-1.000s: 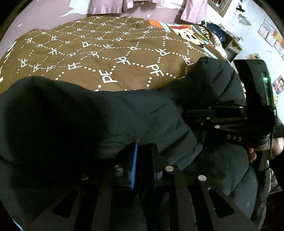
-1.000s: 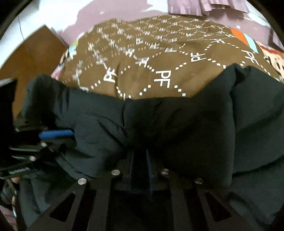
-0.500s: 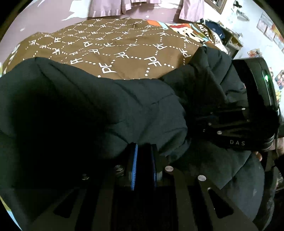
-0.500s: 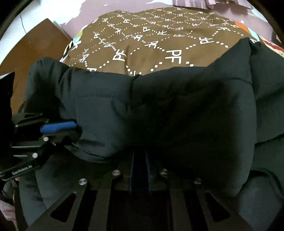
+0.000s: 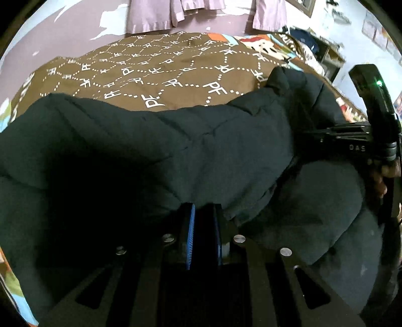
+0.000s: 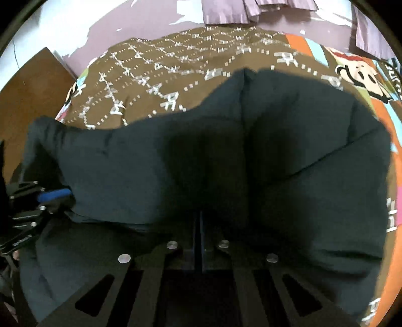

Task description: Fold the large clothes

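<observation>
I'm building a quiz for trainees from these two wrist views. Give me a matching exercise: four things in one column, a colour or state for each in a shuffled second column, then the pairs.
Things:
1. jacket
2. bedspread
3. left gripper
4. curtains

Colours or states:
A. pale purple, hanging at the back
B. brown with white dotted lines and letters
C. shut on dark fabric
D. dark, puffy, lifted over the bed

Pairs: 1-D, 2-B, 3-C, 4-A
</observation>
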### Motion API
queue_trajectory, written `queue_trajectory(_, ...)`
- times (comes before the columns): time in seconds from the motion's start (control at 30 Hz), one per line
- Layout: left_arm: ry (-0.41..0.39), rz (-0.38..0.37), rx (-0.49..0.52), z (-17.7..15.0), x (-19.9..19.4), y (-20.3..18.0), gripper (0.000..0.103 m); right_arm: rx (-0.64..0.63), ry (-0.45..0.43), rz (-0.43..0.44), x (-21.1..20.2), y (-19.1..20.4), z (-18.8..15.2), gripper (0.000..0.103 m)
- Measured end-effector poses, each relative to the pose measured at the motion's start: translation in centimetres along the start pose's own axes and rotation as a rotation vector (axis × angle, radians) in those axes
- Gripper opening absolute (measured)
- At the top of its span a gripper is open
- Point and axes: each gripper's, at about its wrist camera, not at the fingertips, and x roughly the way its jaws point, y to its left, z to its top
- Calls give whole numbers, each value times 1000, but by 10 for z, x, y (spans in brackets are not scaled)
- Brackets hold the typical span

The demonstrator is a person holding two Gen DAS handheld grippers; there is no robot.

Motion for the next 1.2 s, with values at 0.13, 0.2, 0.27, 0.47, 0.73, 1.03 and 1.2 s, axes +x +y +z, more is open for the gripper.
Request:
queue_trajectory(0.13, -20, 21, 5, -3, 2, 0, 11, -6, -48, 9, -13, 5, -9, 4)
queue_trajectory(0.2, -55, 23, -10, -5, -3, 1, 11, -3, -88, 22, -25, 6, -13, 8)
queue_trajectory(0.27, -76, 30, -32, -6, -10, 2, 11, 6, -140, 33, -39, 8, -20, 19)
queue_trajectory(0.47, -118, 72, -135, -9, -45, 2, 32, 18, -258, 14, -84, 19, -34, 51)
queue_trajectory(0.73, -252, 87, -273, -21, -114, -12, 60, -14, -371, -6, -144, 48, -57, 73)
queue_trajectory(1.03, -351, 115, -245, -47, -200, -56, 94, -33, -465, -7, -226, 85, -96, 91)
queue_trajectory(1.2, -387, 159, -180, -61, -250, -85, 95, -30, -507, -8, -271, 94, -122, 96)
